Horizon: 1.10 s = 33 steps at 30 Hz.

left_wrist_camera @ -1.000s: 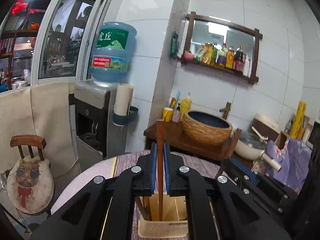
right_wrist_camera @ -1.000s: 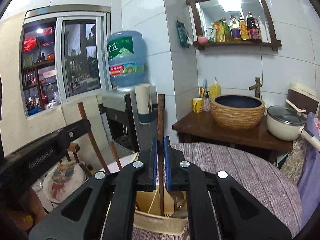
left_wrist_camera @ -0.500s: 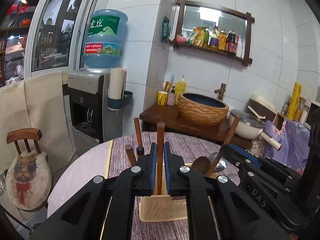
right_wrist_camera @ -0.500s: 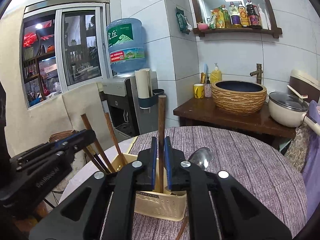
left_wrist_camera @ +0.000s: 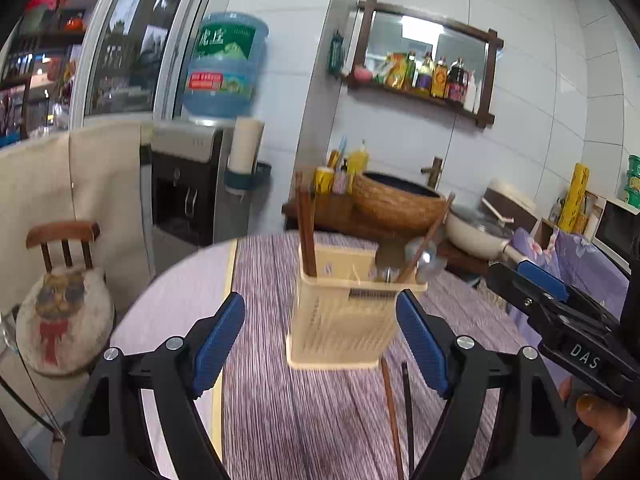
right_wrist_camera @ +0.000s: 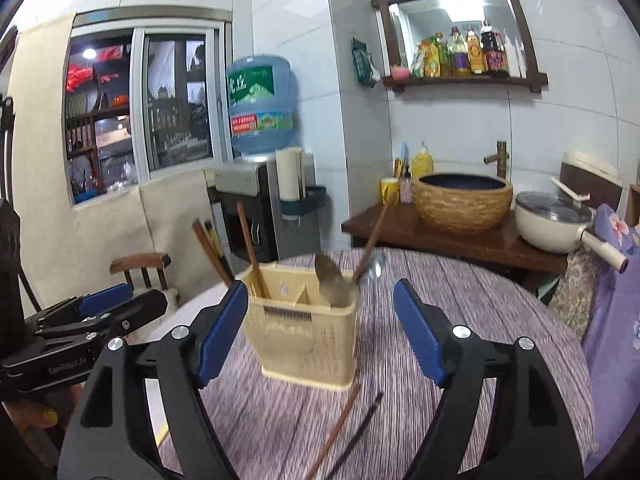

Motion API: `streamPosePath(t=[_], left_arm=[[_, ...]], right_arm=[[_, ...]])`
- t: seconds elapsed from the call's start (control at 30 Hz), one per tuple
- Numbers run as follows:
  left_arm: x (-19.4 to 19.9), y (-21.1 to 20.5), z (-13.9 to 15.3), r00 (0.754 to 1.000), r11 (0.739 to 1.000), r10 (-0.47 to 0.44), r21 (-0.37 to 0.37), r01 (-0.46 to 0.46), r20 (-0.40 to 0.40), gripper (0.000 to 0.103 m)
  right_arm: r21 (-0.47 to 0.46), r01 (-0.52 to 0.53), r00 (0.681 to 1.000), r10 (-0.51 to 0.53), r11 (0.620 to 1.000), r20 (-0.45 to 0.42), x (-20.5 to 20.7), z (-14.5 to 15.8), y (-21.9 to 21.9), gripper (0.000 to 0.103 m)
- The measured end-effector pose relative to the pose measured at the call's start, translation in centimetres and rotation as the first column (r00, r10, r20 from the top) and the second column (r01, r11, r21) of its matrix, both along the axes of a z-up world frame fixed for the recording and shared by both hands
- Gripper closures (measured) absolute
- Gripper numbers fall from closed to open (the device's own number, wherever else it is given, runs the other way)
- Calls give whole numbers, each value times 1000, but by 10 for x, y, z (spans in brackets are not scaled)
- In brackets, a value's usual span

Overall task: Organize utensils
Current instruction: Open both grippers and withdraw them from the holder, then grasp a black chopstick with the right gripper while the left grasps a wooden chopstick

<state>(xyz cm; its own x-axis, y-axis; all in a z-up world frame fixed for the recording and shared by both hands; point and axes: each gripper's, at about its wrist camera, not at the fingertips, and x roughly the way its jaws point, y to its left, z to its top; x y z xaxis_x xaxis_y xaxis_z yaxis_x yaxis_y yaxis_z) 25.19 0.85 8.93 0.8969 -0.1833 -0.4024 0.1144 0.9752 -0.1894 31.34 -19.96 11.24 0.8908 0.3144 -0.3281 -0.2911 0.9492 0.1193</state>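
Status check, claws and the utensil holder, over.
Left claw and right claw opening, empty. Utensil holder upright, chopsticks and spoons inside. Two chopsticks loose on the table.

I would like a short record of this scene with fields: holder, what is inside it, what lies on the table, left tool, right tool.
holder: beige utensil holder, upright on the striped tablecloth
inside: brown chopsticks in one compartment; a spoon in the other
on table: two chopsticks lying in front of the holder
left tool: jaws opening, nothing held
right tool: jaws opening, nothing held
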Motion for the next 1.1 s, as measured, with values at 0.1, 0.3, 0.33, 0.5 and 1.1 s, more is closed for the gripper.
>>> streamPosePath(t=[0.1,0.3,0.33,0.5,1.1], left_arm=[[-4,4,-22,998,1000,14,-8,-15,-67,25],[-11,8,-70,982,999,32,-23,-37,-187,25],[-12,7,-76,979,999,35,-14,-39,-202,25],[-19,6,-106,958,999,24,-16,-30,-285,34],[-33,-3,-123,947,1000,-3,8,6,-321,40]], right_arm=[[-35,18,998,-20,999,-55,-7,-19,-2,27],[-105,63,960,-89,992,-266,-7,-82,-11,27],[-108,68,951,-97,992,-293,-5,-90,-13,27],[-117,66,888,-112,991,-445,-1,-142,-11,28],[-182,149,811,-226,972,-540,82,-169,4,67]])
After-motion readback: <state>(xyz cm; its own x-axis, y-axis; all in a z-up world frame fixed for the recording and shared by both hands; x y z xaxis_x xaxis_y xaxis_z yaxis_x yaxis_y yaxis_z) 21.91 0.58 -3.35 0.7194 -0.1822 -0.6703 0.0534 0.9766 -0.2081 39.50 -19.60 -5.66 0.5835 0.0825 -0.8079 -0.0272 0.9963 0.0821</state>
